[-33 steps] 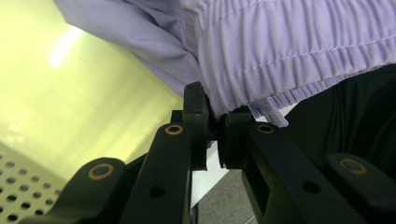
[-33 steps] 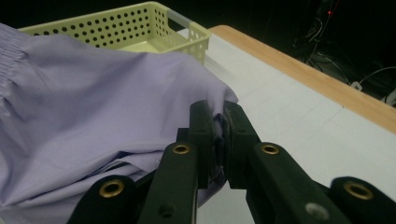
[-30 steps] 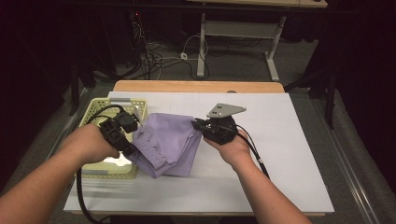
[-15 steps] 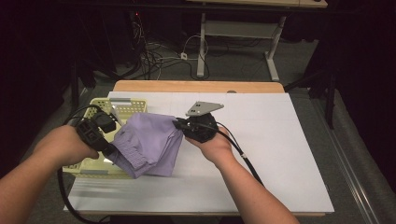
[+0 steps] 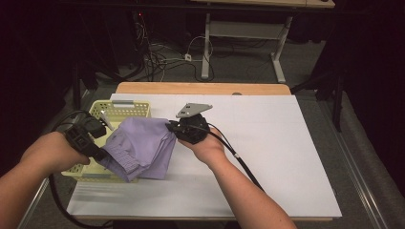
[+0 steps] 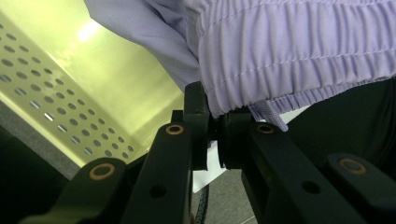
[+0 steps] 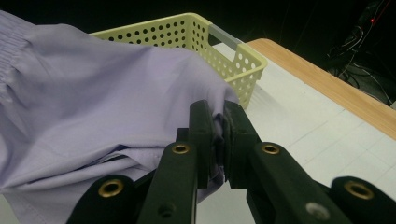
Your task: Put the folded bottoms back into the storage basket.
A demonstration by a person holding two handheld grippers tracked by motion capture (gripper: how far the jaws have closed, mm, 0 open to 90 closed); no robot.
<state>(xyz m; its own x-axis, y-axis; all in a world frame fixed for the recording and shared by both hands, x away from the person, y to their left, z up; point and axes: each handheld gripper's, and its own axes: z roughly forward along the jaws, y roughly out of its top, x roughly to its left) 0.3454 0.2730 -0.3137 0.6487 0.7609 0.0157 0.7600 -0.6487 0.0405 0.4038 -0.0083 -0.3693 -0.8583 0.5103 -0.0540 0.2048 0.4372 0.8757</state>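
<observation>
High view: one lilac garment (image 5: 141,148), folded into a rough slab, hangs between two hand-held grippers. Its long axis runs from the near left to the far right, slanting across the tabletop's (image 5: 267,157) left part. The left hand-held gripper (image 5: 98,153) pinches the gathered waistband at the near-left corner; the right hand-held gripper (image 5: 171,127) pinches the far-right corner. The cloth's left half lies over one yellow perforated basket (image 5: 122,110), which sits at the tabletop's left edge; its right half is over the white surface. To the right of the right hand the white tabletop lies bare up to its right and near edges; a strip of wood shows along the far edge.

Left gripper view: the two black jaws are closed on the ribbed elastic band of the garment (image 6: 299,56), the band's edge caught between the pads (image 6: 198,123). The band runs across the frame from the jaws to the right. Behind and below it is the basket's (image 6: 70,107) yellow wall, dotted with holes.

Right gripper view: the jaws are clamped on a bunched corner of the garment (image 7: 93,102), cloth squeezed between the pads (image 7: 203,135). The smooth fabric spreads away to the left, draped over the basket's (image 7: 229,56) rim. Right of the basket the white tabletop (image 7: 327,140) is open as far as its wooden edge.
</observation>
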